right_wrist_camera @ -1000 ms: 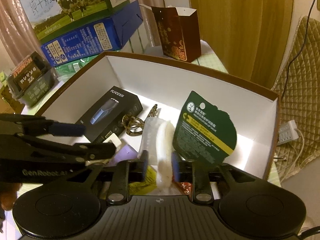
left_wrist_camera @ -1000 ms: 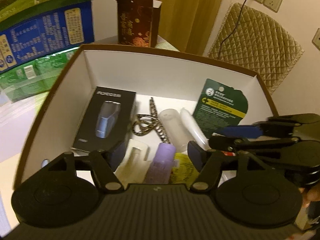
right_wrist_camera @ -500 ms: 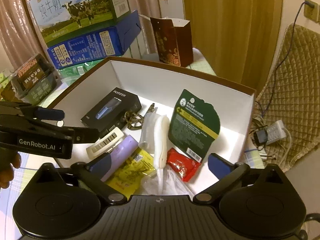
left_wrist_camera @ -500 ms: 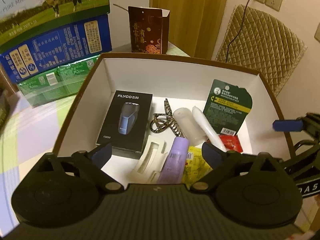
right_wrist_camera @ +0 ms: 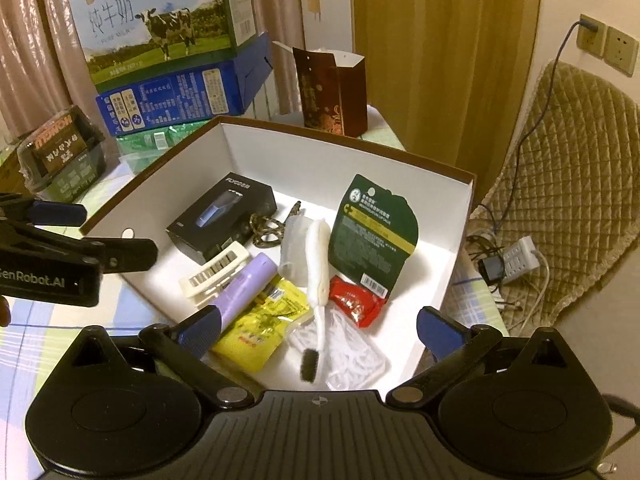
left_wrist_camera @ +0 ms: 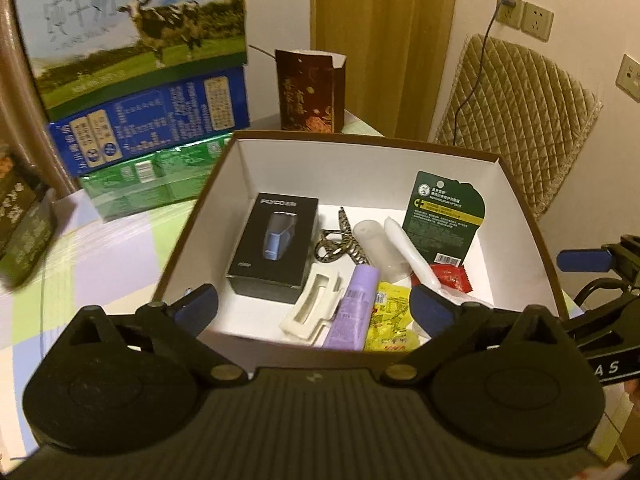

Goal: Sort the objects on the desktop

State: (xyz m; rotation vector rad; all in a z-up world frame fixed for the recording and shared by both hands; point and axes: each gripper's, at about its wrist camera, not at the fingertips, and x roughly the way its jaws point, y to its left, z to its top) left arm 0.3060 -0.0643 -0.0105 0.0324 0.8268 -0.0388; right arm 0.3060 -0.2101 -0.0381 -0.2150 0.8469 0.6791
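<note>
The left gripper [left_wrist_camera: 314,306] was seen with its jaws still opening, nothing between them; the right gripper [right_wrist_camera: 320,330] was spread wide and empty. The brush [right_wrist_camera: 317,268], purple tube [right_wrist_camera: 246,288] and black carton [left_wrist_camera: 276,248] were laid inside the box [left_wrist_camera: 360,142].

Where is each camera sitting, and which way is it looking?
Left wrist view: sits on the left gripper, looking down into the white box; its opening fingers hold nothing, and the right gripper shows at the right edge.
Right wrist view: sits on the right gripper, looking down into that box from further right; its wide-open fingers and the left gripper show.
Shared: box, black shaver box, purple tube.
</note>
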